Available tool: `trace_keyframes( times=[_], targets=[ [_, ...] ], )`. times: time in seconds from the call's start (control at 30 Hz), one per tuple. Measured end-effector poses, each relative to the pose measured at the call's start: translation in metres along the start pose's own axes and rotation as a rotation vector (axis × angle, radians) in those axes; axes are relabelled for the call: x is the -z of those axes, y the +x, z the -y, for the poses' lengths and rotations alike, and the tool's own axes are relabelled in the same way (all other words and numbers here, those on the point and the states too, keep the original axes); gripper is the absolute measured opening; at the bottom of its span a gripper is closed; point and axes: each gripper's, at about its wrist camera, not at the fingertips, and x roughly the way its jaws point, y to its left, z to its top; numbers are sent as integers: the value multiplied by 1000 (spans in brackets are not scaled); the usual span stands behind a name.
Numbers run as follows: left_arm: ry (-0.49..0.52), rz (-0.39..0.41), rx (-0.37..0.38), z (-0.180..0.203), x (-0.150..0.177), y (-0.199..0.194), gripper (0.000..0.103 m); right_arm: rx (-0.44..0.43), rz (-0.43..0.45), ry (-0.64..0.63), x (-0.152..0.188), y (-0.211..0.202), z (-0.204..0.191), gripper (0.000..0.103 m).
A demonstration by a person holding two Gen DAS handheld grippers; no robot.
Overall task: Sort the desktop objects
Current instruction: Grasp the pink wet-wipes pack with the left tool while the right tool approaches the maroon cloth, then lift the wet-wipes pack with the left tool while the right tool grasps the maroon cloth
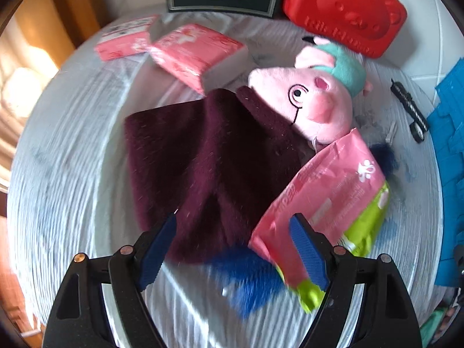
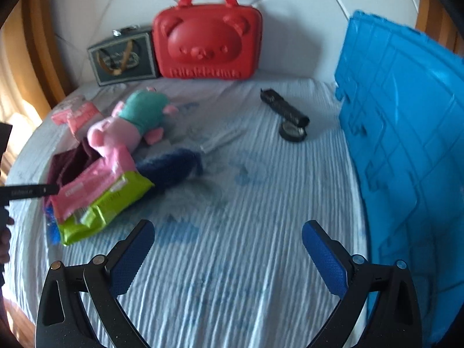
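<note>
A pink pig plush (image 1: 316, 92) lies on the white striped cloth (image 1: 72, 174), its head on a dark maroon cloth (image 1: 211, 168). A pink and green wipes pack (image 1: 327, 203) leans over a fuzzy blue item (image 1: 246, 278). My left gripper (image 1: 235, 223) is open just above the maroon cloth and the pack's near end, holding nothing. My right gripper (image 2: 229, 232) is open and empty over bare cloth (image 2: 232, 261). The plush (image 2: 127, 127), pack (image 2: 98, 197) and blue item (image 2: 171, 165) lie to its left.
Two pink tissue packs (image 1: 191, 52) lie at the back left. A red bear case (image 2: 207, 43) and a dark box (image 2: 124, 58) stand at the back. A blue crate (image 2: 406, 150) stands at right. A black strap with a round compact (image 2: 287, 116) lies near it.
</note>
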Motion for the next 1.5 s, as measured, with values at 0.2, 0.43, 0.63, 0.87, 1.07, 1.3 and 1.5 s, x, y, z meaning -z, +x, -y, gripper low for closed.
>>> trace_keyframes(
  times=[0.2,0.43,0.63,0.87,1.07,1.3,1.5],
  targets=[
    [99,-29,59,23,-9,20,80,45,-55,61,17,10,4,103],
    [180,-74,123,49,3,35,80,70,-77,76,28,5,13,103],
    [239,-38,147,60,31,22,41,40,-98,82,35,14,27,103],
    [106,88,141,26,45,-35,14,-32,-90,40,23,22,27,103],
    [-25,200,84,-25,52,-86,11,-83,-66,0,4,23,18,103],
    [-150,329,-153,-99,58,-130,11,-185,-48,-83,-24,27,-35,103],
    [-234,326,-294,-165,61,-118,11,-284,-71,-183,-45,50,-117,103]
  ],
)
